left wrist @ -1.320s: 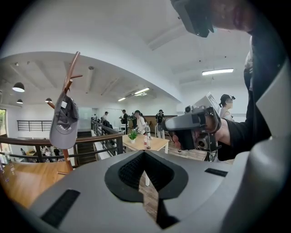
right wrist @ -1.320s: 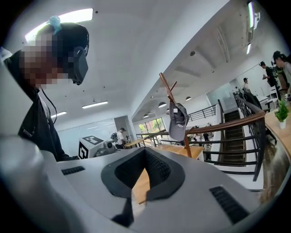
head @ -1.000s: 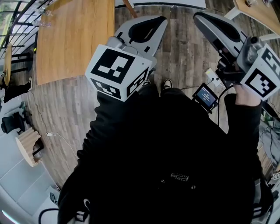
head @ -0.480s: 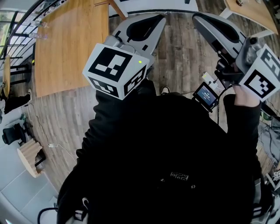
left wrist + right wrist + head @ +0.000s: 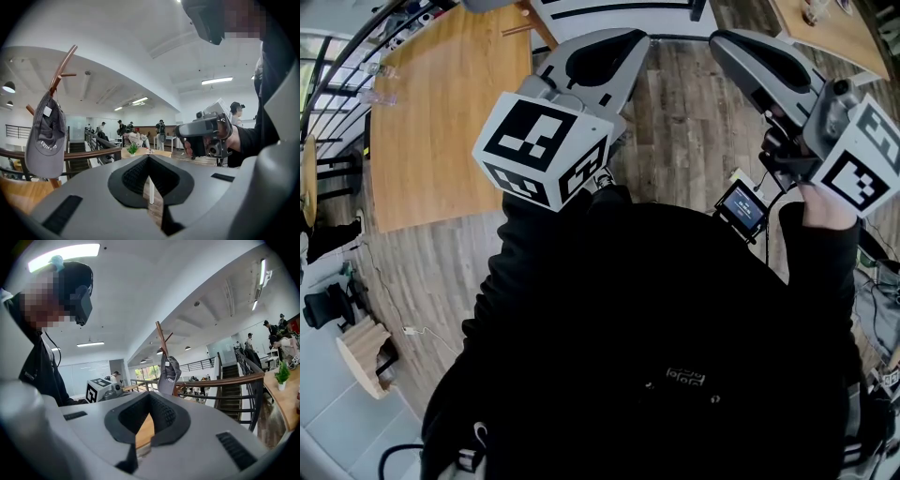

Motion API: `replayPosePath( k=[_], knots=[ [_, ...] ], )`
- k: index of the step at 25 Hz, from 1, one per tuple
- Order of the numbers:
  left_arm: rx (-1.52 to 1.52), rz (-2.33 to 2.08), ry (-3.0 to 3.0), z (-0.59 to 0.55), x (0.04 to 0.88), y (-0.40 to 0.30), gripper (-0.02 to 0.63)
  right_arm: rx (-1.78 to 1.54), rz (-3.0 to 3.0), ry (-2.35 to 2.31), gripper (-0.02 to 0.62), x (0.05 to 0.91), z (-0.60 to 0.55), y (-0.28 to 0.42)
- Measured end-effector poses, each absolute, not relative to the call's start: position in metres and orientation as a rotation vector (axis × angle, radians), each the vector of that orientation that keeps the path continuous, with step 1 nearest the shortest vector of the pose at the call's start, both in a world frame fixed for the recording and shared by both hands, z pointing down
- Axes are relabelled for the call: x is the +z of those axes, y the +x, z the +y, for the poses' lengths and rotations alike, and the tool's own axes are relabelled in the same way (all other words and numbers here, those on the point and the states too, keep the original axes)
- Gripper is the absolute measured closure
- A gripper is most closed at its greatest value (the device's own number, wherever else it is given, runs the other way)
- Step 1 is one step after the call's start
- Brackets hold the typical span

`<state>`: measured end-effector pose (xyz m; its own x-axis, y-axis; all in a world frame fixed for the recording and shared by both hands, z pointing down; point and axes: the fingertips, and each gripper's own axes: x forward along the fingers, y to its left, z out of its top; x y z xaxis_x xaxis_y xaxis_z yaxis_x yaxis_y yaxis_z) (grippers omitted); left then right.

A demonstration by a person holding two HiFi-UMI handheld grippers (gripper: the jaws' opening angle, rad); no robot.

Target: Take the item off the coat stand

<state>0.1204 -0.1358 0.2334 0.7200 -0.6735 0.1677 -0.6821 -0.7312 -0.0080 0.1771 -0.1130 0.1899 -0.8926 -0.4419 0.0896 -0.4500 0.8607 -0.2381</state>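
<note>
Left gripper view shows the grey cap (image 5: 45,136) hanging on the wooden coat stand (image 5: 63,65), off to our left and well apart from us; it is not yet lifted. Our left gripper (image 5: 149,157) has its jaws pressed together on nothing, and so does our right gripper (image 5: 151,394). To approach well, we judge we should part 1 gripper's jaws before arriving, aim for the cap's edge, and lift it up off the peg, not tug sideways. Our hands hold the 2 grippers near level before our chest, side by side.
</note>
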Motion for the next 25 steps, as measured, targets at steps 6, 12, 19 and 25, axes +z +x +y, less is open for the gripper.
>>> replayPosePath(
  k=[6,12,19,25],
  knots=[
    [0.229,-1.107,2.878,-0.159,0.235,0.114,0.601,0.385,-2.980,0.721,0.578,0.193,-0.133,0.165],
    [0.204,-1.153,2.858,-0.210,0.226,0.067,0.601,0.383,-2.972,0.689,0.578,0.184,-0.185,0.121],
    [0.156,-1.211,2.810,-0.298,0.224,-0.039,0.601,0.373,-2.967,0.669,0.578,0.176,-0.278,0.020],
    [0.133,-1.204,2.814,-0.327,0.232,-0.081,0.601,0.368,-2.955,0.650,0.578,0.181,-0.311,-0.023]
  ],
)
